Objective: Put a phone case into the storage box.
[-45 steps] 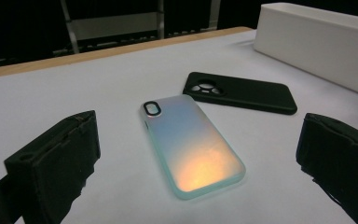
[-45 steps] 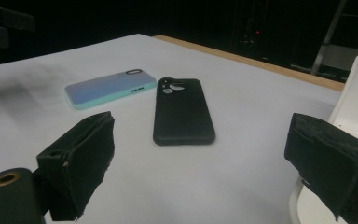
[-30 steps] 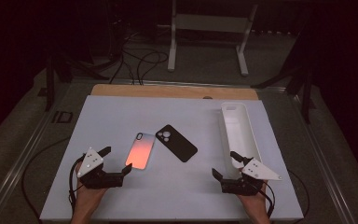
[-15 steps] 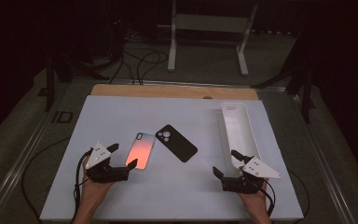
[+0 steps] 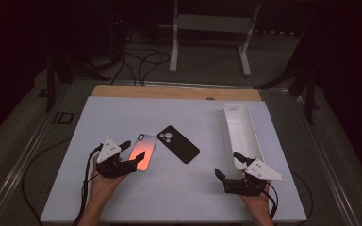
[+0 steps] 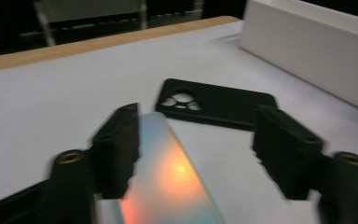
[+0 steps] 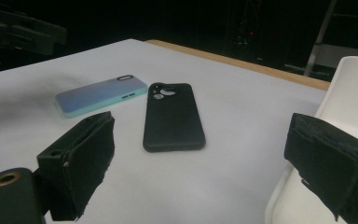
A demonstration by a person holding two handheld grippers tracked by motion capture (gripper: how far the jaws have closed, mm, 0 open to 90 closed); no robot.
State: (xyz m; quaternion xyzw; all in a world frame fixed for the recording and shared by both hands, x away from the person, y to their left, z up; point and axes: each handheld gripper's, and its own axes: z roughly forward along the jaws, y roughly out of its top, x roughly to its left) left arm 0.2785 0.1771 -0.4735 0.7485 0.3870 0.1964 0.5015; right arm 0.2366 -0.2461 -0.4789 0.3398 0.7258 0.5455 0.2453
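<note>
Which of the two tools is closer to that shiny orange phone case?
Left. The left tool has its jaws around the near end of the orange phone case; they have just been closing. The right tool sits far off by the white tray.

I see the iridescent case [image 5: 143, 151] lying flat on the table, back up, camera cutout at its far end. Finish runs orange-pink under the high view and bluish with a teal rim in the right gripper view [image 7: 101, 95]. Long axis is tilted slightly right of straight away from me. It sits left of centre, near end toward my side. In the left gripper view [image 6: 172, 179] it glows orange mid-panel. It lies just beside the black case [image 5: 178, 144], apart from it.
</note>
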